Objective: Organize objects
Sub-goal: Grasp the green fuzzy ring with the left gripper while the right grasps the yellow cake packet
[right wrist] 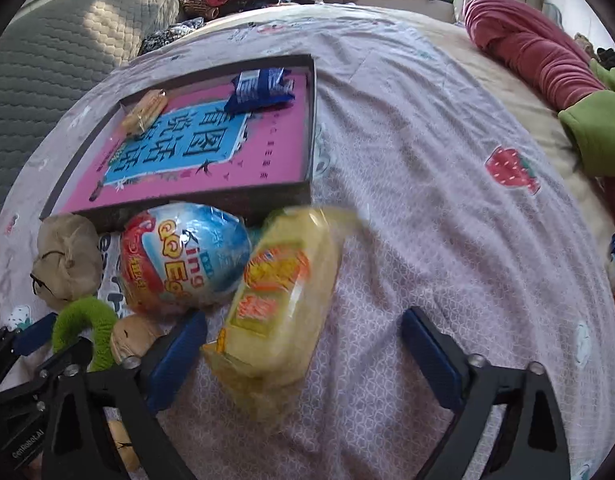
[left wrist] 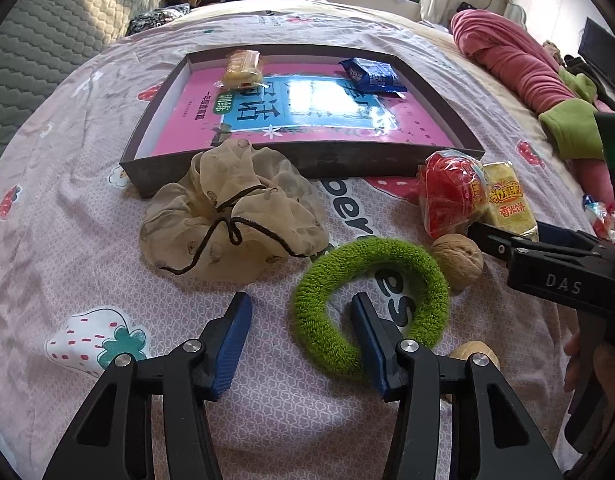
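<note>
The right tool (right wrist: 303, 344), released, straddles the yellow snack packet (right wrist: 279, 304), whose long axis runs lower left to upper right at frame centre, while the left tool (left wrist: 303, 340), also released, straddles the green hair ring (left wrist: 371, 304).

So it's a bed with a pink strawberry-print sheet (left wrist: 107, 128). Sitting right on it: a shallow dark tray (left wrist: 159, 176), a beige scrunchie (left wrist: 211, 220), a green hair ring (left wrist: 427, 276), 2 walnuts (left wrist: 459, 258), a toy egg (right wrist: 179, 260) and a yellow snack pack (right wrist: 275, 312).
</note>
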